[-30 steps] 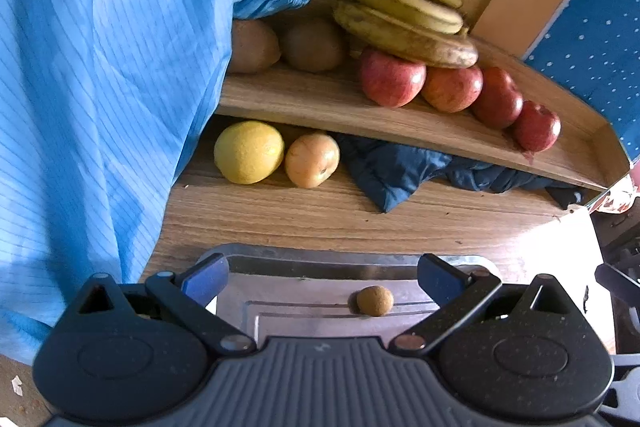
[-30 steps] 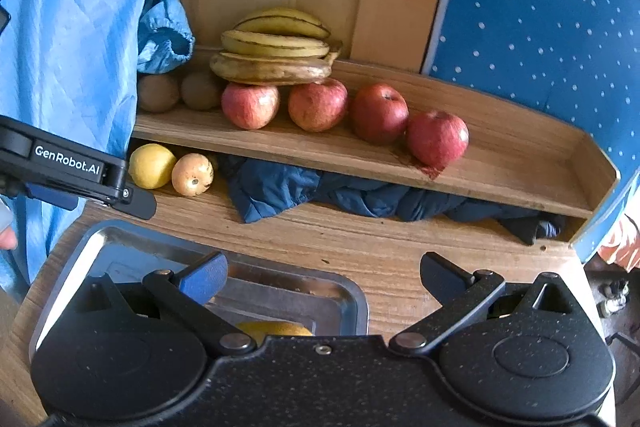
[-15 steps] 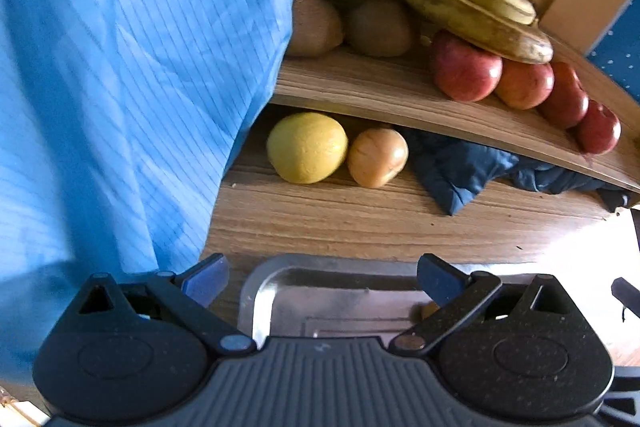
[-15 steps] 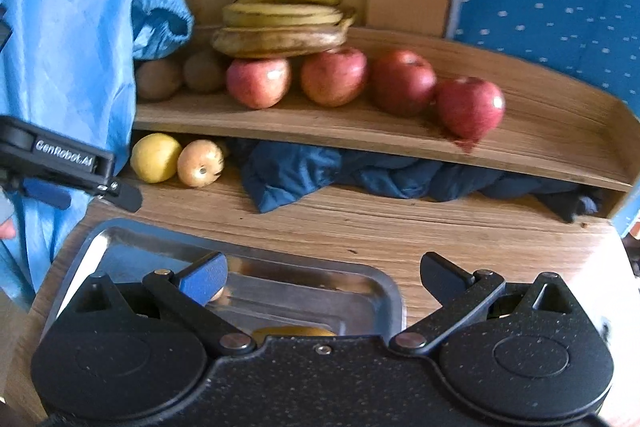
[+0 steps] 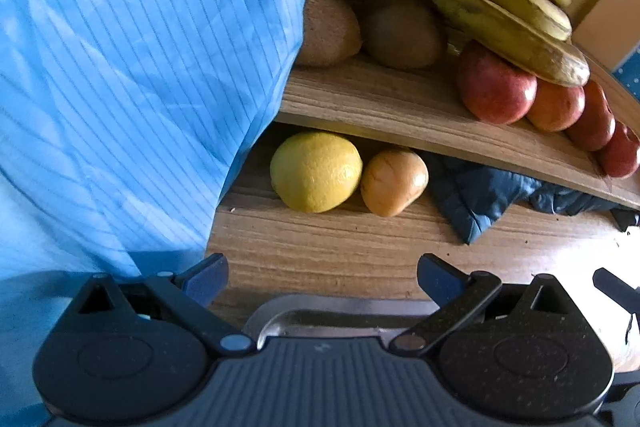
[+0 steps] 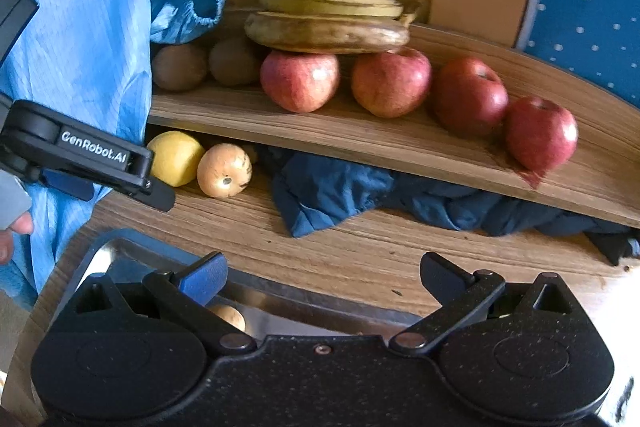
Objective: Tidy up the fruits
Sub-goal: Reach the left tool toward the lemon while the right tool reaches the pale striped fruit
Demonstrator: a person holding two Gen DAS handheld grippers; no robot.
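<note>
**Round fruit under the shelf edge**

We judge the yellow round citrus fruit (image 5: 316,171) firm and heavy, best gripped across its middle. It touches a tan pear-like fruit (image 5: 394,183) under the wooden shelf (image 5: 400,107). Left gripper (image 5: 322,273) and right gripper (image 6: 324,271) both gape empty over the steel tray (image 6: 120,251).

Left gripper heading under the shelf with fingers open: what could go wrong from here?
1. The yellow citrus and the tan fruit touch; grabbing one may roll the other.
2. Both sit under the low wooden shelf, so the left gripper could knock its edge.
3. The blue sleeve hangs beside the citrus and may snag a finger.
</note>
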